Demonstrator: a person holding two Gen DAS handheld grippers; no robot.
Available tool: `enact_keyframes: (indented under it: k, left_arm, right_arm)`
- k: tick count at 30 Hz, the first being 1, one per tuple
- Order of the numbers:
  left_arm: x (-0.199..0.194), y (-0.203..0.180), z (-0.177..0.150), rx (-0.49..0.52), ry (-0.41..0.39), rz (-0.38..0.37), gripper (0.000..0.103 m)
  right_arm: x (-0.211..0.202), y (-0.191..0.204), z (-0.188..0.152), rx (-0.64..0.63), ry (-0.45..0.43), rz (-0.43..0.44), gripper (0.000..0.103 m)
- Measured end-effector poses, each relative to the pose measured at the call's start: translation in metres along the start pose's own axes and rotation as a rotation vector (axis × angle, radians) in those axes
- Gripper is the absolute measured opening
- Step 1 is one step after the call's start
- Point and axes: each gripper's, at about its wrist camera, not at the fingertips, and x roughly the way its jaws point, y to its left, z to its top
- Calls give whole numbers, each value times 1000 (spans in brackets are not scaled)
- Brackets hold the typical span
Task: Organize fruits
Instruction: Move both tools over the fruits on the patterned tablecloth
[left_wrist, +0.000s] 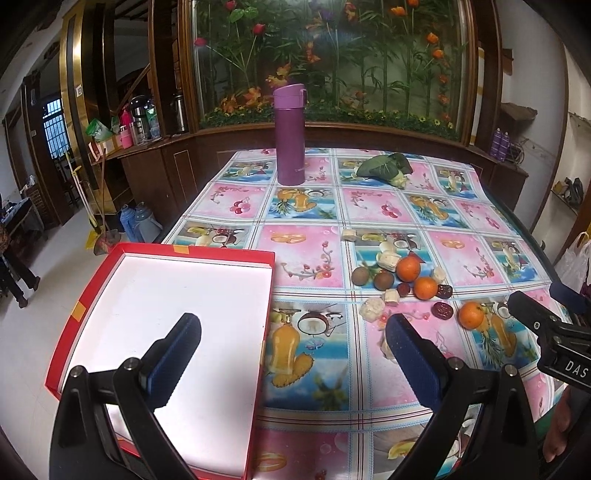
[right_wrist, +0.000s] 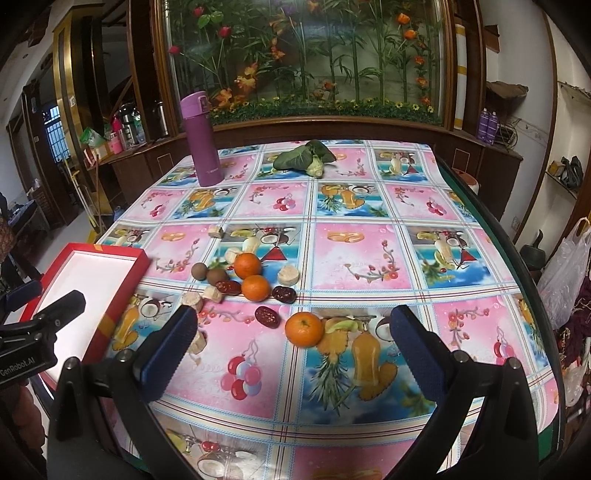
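A: Starting at the left, what is lying there?

B: A red box (left_wrist: 267, 295) with a white inside is sitting at the left edge of the table (right_wrist: 354, 258), and nothing is lying in it. The left gripper (left_wrist: 291, 334) is hovering over it, its fingers spread wide apart and holding nothing.

A: And moving toward the middle?

B: The fruit is lying loose on the patterned cloth, right of the box. Two brown round fruits (right_wrist: 207, 274) are sitting side by side, with pale chunks (right_wrist: 289, 275) scattered around them. Two oranges (right_wrist: 248, 266) are touching each other just beside those, and dark red dates (right_wrist: 266, 316) are lying near them.

A: Further right?

B: A third orange (right_wrist: 304, 329) is sitting alone, nearest the right gripper (right_wrist: 293, 325), whose fingers are also standing wide apart, empty, above the cloth.

A: Anything at the back?

B: A purple flask (right_wrist: 202, 149) is standing upright at the far left, and a leafy vegetable (right_wrist: 304, 157) is lying to its right.
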Motion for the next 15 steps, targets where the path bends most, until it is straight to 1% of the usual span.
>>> enact_keyframes:
  k: [15]
  left_arm:
    - [9,0,2,0,17,14,100]
  right_arm:
    - [11,-3,-3,6,26,6,103]
